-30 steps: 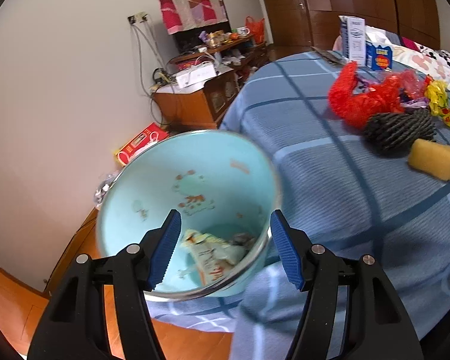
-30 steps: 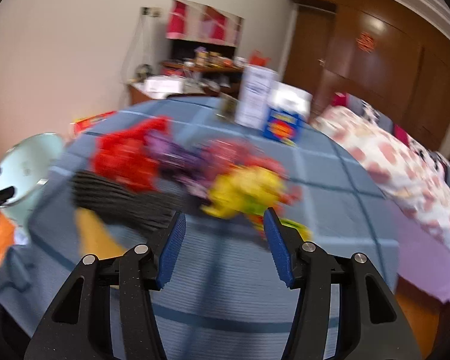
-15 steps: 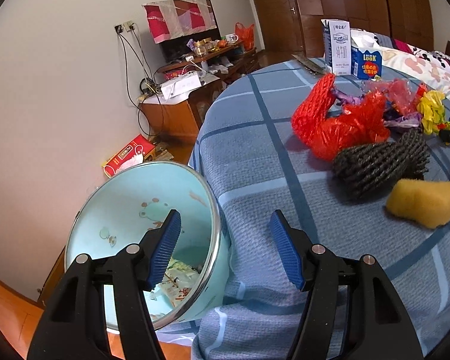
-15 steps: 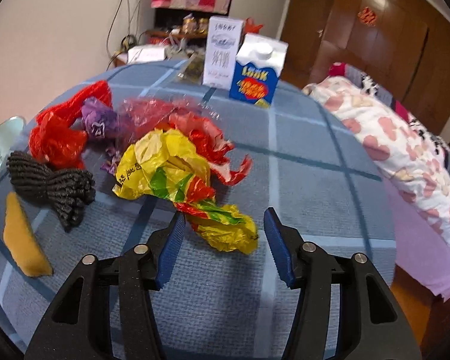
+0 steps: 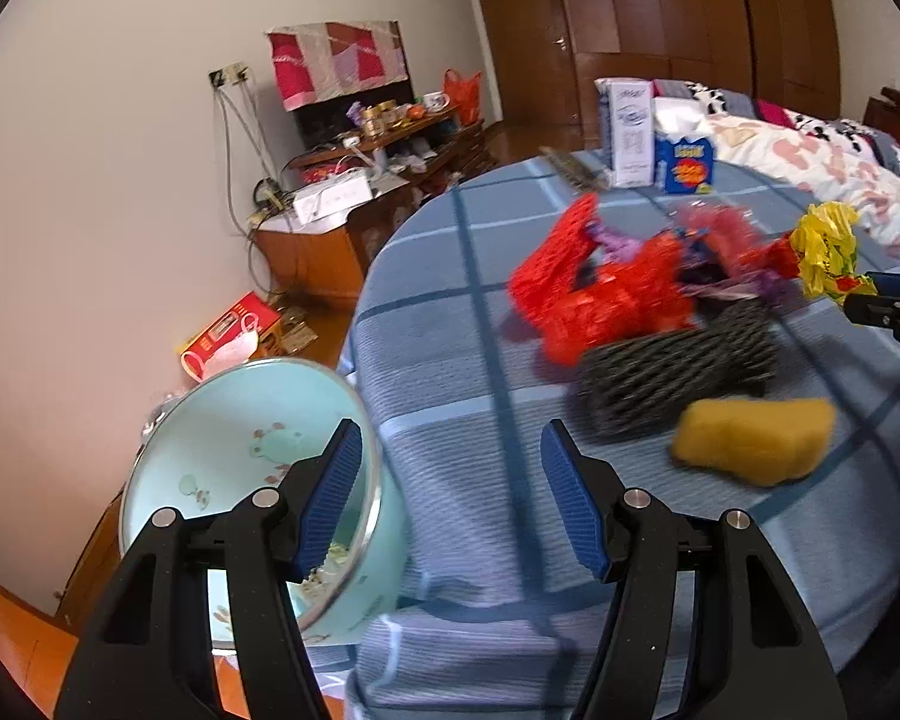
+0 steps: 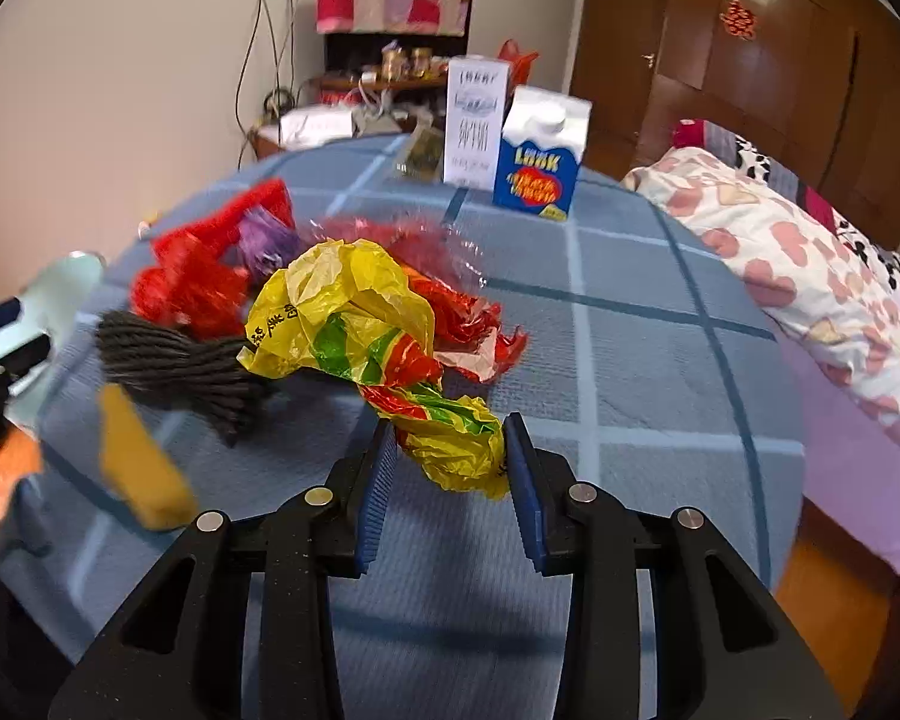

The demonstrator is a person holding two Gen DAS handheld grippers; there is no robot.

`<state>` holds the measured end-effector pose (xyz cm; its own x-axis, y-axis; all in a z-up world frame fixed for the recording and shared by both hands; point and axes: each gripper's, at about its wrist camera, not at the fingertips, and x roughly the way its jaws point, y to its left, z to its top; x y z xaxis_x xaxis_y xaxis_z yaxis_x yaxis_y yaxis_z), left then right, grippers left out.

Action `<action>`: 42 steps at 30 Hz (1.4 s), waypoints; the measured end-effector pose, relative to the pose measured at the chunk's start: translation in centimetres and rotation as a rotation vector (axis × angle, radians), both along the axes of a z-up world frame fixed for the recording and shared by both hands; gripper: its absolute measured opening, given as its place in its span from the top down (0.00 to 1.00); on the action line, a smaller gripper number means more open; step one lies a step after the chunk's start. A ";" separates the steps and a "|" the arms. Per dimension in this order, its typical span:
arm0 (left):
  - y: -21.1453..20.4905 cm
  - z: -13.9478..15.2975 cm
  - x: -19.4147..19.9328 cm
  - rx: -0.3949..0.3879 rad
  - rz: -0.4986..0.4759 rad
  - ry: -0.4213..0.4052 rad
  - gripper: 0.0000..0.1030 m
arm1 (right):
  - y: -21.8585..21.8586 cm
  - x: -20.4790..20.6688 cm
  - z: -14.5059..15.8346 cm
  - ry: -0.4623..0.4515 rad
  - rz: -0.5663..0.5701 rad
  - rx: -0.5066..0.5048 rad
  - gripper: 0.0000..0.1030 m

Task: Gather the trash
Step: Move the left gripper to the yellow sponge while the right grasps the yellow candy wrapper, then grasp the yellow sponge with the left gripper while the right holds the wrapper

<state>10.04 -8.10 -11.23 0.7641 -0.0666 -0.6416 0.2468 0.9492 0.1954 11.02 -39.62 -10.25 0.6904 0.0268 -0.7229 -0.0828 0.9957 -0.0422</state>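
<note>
Our right tongs [image 6: 450, 459] are closing around the near end of the yellow bag [image 6: 354, 324], pads just touching it, on the blue tablecloth [image 6: 630, 360] beside the red netting [image 6: 192, 282]. Our left tongs [image 5: 450, 498] stand half open and empty, by the bin [image 5: 222, 468] at the table's edge.

Blue and white carton [image 6: 540, 162]: the word "LOOK" in yellow letters; the red patch under it has writing too small to read.
White box [image 6: 476, 120]: dark print, too blurry to read.
Yellow plastic bag [image 6: 354, 318]: small black writing, can't be read.
Wooden wardrobe door [image 6: 735, 18]: a red paper sign, a Chinese double-happiness shape.
</note>
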 end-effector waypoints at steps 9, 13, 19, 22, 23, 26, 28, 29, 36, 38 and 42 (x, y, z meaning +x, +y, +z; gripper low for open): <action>-4.4 -0.1 -0.7 -0.026 -0.075 0.021 0.40 | -2.2 -5.1 -0.2 -0.021 -0.074 -0.021 0.64; -6.4 -0.4 -0.8 -0.036 -0.116 0.025 0.40 | -3.3 -6.0 -1.1 -0.017 -0.096 -0.011 0.63; -8.9 -2.3 -0.6 -0.020 -0.176 0.081 0.62 | -4.0 -6.9 -1.8 -0.039 -0.104 0.007 0.63; -9.4 -2.5 -0.8 -0.042 -0.212 0.106 0.80 | -3.9 -6.9 -1.9 -0.045 -0.104 0.013 0.63; -9.6 -2.7 -0.9 -0.025 -0.214 0.095 0.81 | -3.9 -6.9 -1.9 -0.048 -0.105 0.017 0.63; -9.5 -2.8 -0.9 -0.035 -0.224 0.104 0.89 | -3.9 -7.0 -1.8 -0.054 -0.104 0.023 0.63; -9.4 -2.6 -1.2 -0.028 -0.235 0.099 0.93 | -3.8 -7.1 -1.7 -0.058 -0.103 0.027 0.63; -9.3 -2.4 -1.3 -0.029 -0.237 0.097 0.94 | -3.7 -7.1 -1.6 -0.062 -0.102 0.027 0.63; -6.9 0.0 -2.4 -0.073 -0.240 0.064 0.96 | -2.7 -7.5 -0.2 -0.097 -0.085 0.018 0.63; -6.0 0.6 -2.7 -0.084 -0.234 0.054 0.97 | -2.4 -7.6 0.0 -0.102 -0.080 0.016 0.63; -4.4 1.7 -2.5 -0.091 -0.200 0.027 0.97 | -1.6 -7.5 0.4 -0.108 -0.064 0.010 0.63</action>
